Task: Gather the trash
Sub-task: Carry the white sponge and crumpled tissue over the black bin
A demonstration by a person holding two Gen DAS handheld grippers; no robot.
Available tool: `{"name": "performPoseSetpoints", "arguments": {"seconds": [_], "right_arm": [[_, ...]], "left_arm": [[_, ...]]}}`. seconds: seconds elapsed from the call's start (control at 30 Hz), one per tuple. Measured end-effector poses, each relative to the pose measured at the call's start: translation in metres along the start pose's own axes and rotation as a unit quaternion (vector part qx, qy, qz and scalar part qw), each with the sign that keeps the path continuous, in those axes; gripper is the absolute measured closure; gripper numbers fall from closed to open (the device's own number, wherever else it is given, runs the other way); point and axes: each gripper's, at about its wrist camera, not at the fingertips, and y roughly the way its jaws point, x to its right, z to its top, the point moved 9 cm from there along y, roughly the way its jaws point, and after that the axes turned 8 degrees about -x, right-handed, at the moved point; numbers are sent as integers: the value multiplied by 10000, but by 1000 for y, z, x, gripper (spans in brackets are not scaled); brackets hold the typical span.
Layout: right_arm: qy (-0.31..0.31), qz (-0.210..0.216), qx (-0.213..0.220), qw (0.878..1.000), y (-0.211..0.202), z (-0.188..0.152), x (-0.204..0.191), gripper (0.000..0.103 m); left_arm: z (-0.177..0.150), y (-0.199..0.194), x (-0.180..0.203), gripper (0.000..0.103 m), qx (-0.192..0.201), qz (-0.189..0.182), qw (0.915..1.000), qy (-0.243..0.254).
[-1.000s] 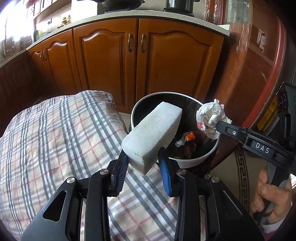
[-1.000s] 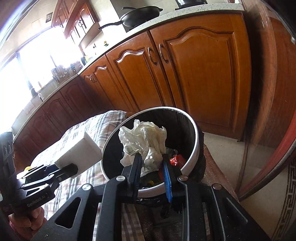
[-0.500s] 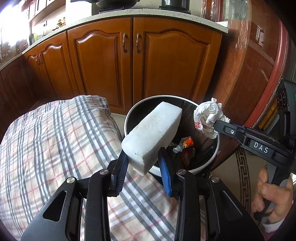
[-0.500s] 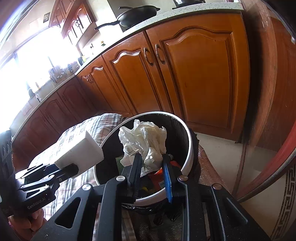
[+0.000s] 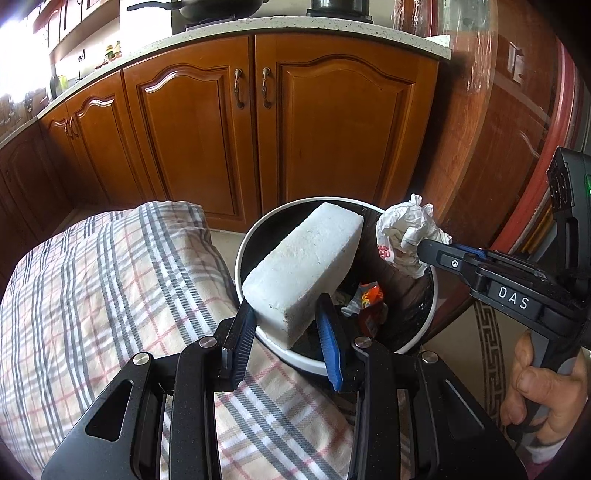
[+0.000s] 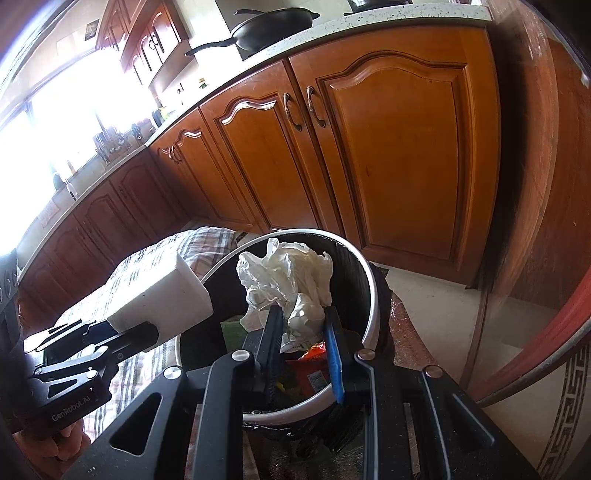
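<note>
A: Left wrist view, nearest first. The left gripper (image 5: 286,338) is clamping the near end of a white foam block (image 5: 304,271). The block's long axis is running forward and up, away from the fingers, its far end reaching over the mouth of the trash bin (image 5: 430,299).

B: Right wrist view agreeing. The right gripper (image 6: 304,341) is pinching a crumpled white paper wad (image 6: 286,284), and the wad is hanging directly above the bin's open mouth (image 6: 373,295).

A: So which piece is better placed?

B: I'm judging the paper. It is sitting squarely over the opening. The foam block (image 6: 162,295) is coming in from the left rim, with its gripped end appearing to sit over the rim, near the plaid cloth (image 5: 110,295).

A: Then the block is needing to travel further forward along its own axis before letting go, or it may tip onto the rim.

B: Inside the bin, red and orange wrappers (image 6: 310,365) are already lying against a black liner. Beyond it, wooden cabinet doors (image 5: 258,129), then a frying pan (image 6: 273,33) on the worktop.
</note>
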Motion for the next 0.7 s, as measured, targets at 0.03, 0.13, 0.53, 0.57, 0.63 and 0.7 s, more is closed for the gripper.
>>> {"name": "performPoseSetpoints", "arguments": {"seconds": [0.03, 0.13, 0.53, 0.57, 0.63, 0.7], "right_arm": [[-2, 0, -3, 10000, 0, 1, 0, 80], [-8, -12, -26, 10000, 2, 3, 2, 80], [-17, -38, -160, 9999, 13, 7, 5, 80], [-22, -43, -166, 9998, 14, 7, 6, 80], [-27, -50, -185, 9998, 15, 7, 6, 80], [-36, -53, -200, 9998, 16, 7, 6, 80]], "left_arm": [[0, 1, 0, 72, -12, 1, 10000, 4], [1, 5, 0, 72, -47, 18, 10000, 18], [3, 17, 1, 72, -167, 92, 9998, 30], [2, 17, 0, 72, -169, 95, 9998, 28], [3, 18, 0, 72, -179, 104, 9998, 27], [4, 19, 0, 72, -184, 114, 9998, 38]]}}
